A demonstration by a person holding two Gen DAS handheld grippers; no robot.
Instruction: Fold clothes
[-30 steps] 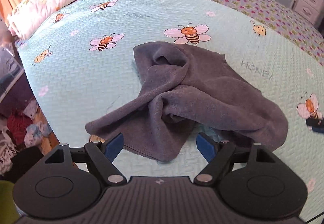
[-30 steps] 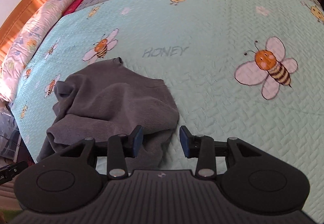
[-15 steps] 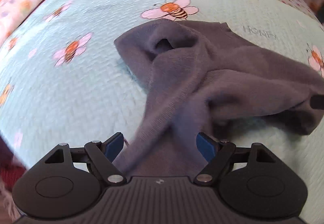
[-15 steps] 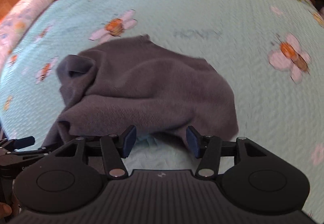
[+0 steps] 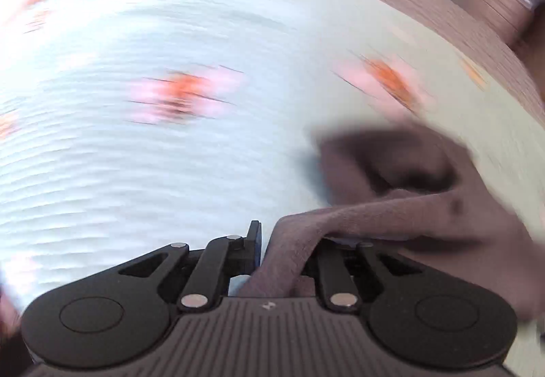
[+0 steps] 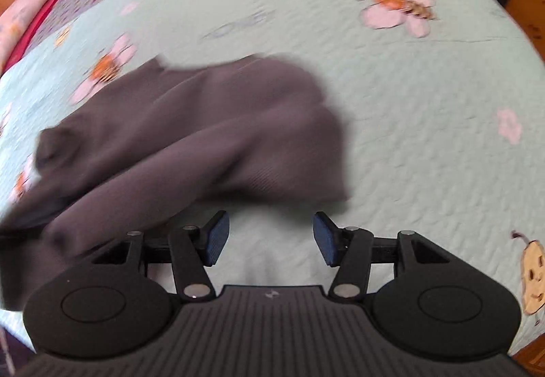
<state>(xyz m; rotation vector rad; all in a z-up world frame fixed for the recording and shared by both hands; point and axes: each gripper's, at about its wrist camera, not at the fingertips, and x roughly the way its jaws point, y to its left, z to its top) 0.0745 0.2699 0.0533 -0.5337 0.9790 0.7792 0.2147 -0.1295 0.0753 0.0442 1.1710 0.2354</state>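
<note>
Left gripper [image 5: 289,251] clamps a bunched edge of the grey garment [image 6: 204,138], lower right of its frame; right gripper [image 6: 270,237] gapes empty; garment crumpled mid-bedspread [image 6: 408,104], no neat fold showing

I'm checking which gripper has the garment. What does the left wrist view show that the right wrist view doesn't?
Only the left wrist view shows the left gripper shut on a fold of the grey garment, though that picture is badly blurred. Only the right wrist view shows the right gripper open with nothing in it, and the garment's crumpled bulk. Both show the garment on the bee-print bedspread.
</note>
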